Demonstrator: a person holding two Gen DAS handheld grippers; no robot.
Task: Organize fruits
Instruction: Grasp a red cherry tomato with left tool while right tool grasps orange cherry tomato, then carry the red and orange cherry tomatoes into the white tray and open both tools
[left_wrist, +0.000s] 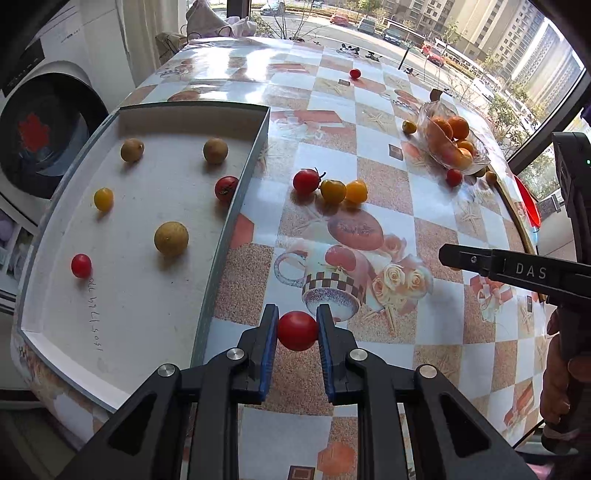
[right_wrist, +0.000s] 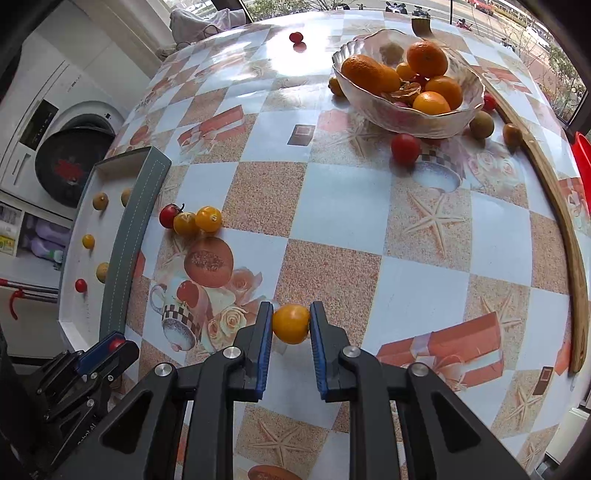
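My left gripper (left_wrist: 297, 325) is shut on a red cherry tomato (left_wrist: 297, 331), held just right of the grey-rimmed white tray (left_wrist: 236, 206); it also shows in the right wrist view (right_wrist: 117, 344). My right gripper (right_wrist: 291, 323) is shut on a yellow-orange tomato (right_wrist: 291, 324) above the table's middle. The tray holds several small fruits: red tomatoes (left_wrist: 81, 265), a yellow tomato (left_wrist: 103, 199) and brownish round fruits (left_wrist: 171, 238). A red tomato (left_wrist: 306, 181) and two yellow ones (left_wrist: 333, 191) lie together on the table right of the tray.
A glass bowl (right_wrist: 436, 122) of oranges (right_wrist: 369, 74) stands at the far right, with loose tomatoes (right_wrist: 405, 148) and brownish fruits (right_wrist: 481, 124) around it. A lone red tomato (right_wrist: 296, 37) lies at the far edge. A wooden strip (right_wrist: 569, 236) borders the table's right side. A washing machine (left_wrist: 44, 133) stands left.
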